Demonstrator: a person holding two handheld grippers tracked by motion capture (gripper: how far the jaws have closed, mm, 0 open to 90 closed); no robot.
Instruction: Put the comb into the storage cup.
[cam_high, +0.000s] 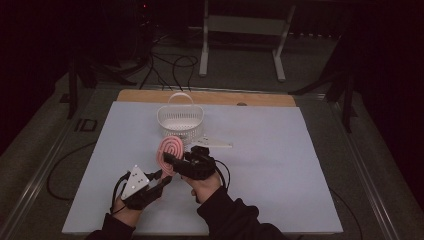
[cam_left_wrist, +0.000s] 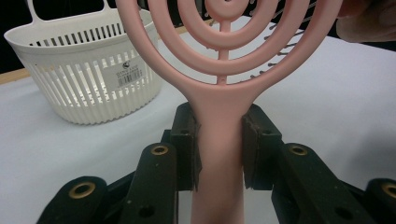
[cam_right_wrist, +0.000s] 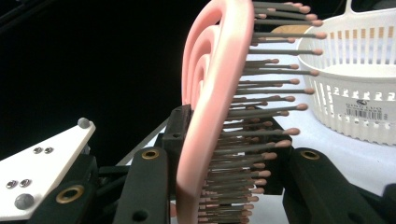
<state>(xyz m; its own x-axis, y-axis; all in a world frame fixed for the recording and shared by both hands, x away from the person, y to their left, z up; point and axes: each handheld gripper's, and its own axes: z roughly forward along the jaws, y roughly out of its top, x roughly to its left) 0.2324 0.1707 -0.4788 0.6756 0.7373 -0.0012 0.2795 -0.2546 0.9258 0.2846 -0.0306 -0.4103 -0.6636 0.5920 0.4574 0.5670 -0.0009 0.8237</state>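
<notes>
— Hairbrush (cam_high: 169, 151), pink plastic with a round head of open concentric rings and grey bristles tipped in pink: where is it?

— Held up off the pale blue-grey table cover (cam_high: 280, 165), between the two grippers, just in front of the white slatted plastic basket with a loop handle (cam_high: 180, 121). The basket stands on the cover near its far edge, with a strip of bare wooden table edge (cam_high: 210, 97) behind it.

— Who has hold of it?

— Both. In the left gripper view the left gripper (cam_left_wrist: 219, 149) has its jaws pressed against either side of the brush's neck, right below the head, so it's clamped on the handle. In the right gripper view the right gripper (cam_right_wrist: 224, 154) has the head edge-on between its jaws, one jaw against the flat back and the other among the bristles (cam_right_wrist: 261, 112); closed around the head, as far as I can see.

— And from above?

— The person's hands come in from the bottom, dark sleeves (cam_high: 230, 217) showing. The left gripper (cam_high: 162, 181) (the one with the grey three-cornered plate on top) sits low and left; the right gripper (cam_high: 170, 159) is just beside it, reaching in from the right. A small white flat object (cam_high: 212, 144) lies by the basket; I cannot tell what it is
</notes>
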